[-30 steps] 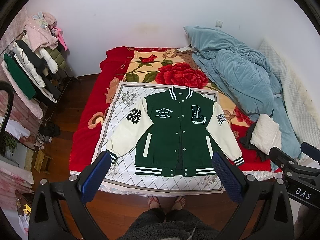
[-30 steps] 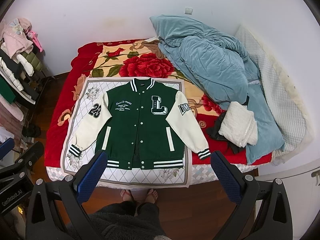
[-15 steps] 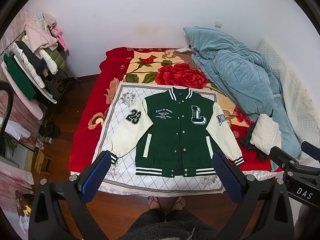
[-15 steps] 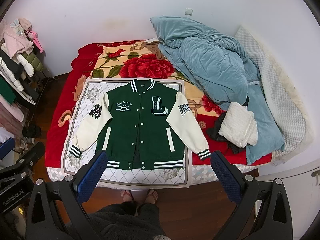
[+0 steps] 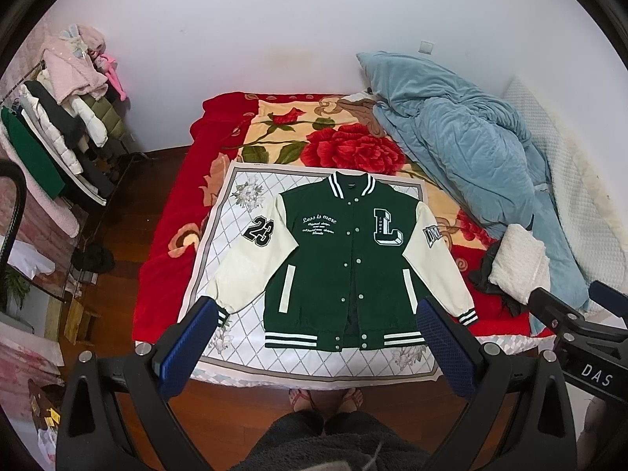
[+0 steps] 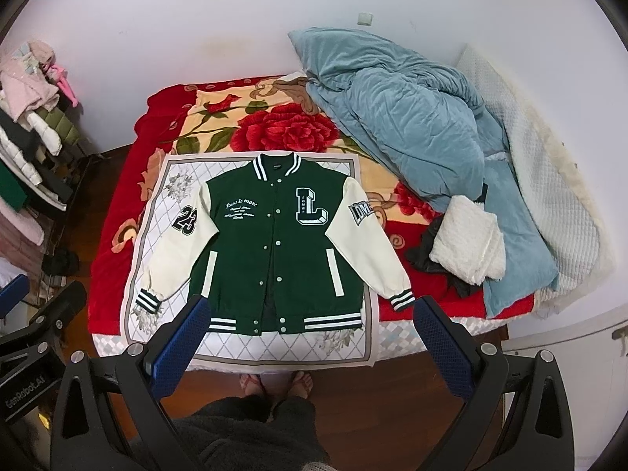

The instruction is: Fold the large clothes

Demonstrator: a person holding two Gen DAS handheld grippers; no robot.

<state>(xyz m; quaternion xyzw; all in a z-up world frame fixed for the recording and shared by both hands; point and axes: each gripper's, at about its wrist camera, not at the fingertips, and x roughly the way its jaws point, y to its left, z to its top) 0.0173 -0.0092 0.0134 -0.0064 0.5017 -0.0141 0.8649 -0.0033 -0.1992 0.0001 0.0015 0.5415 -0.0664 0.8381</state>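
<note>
Left tool (image 5: 314,337): jaws spread wide, blue pads apart, nothing between them, touching nothing. It hovers above the foot of the bed, looking down and forward. Right tool (image 6: 310,329): same state, fully spread, empty, held clear of the cloth.

Jacket (image 5: 349,259), green varsity type with cream sleeves, lies ahead of and below both tools. It is flat, front side up, snaps mostly done, on a white quilted mat (image 5: 231,247) spread over the red floral blanket (image 5: 353,145) of the bed. Long axis runs straight away from the person: striped hem nearest the tools, collar at the far end. Sleeves angle out and down to either side, cuffs toward the near edge.

Key relation: the sleeve with the "23" patch (image 5: 251,263) lies on the left tool's side, its cuff just by the left pad in that view. The other sleeve (image 6: 369,247) lies on the right tool's side, its cuff close to the right pad. Each tool is nearer its own sleeve, so my guess is that a mirrored reach, sleeves folded inward across the body, comes first. No fold is made yet.

Farther out: blue duvet (image 6: 404,125) heaped to the right, well apart from the jacket; a white folded item (image 6: 467,247) near its edge.
</note>
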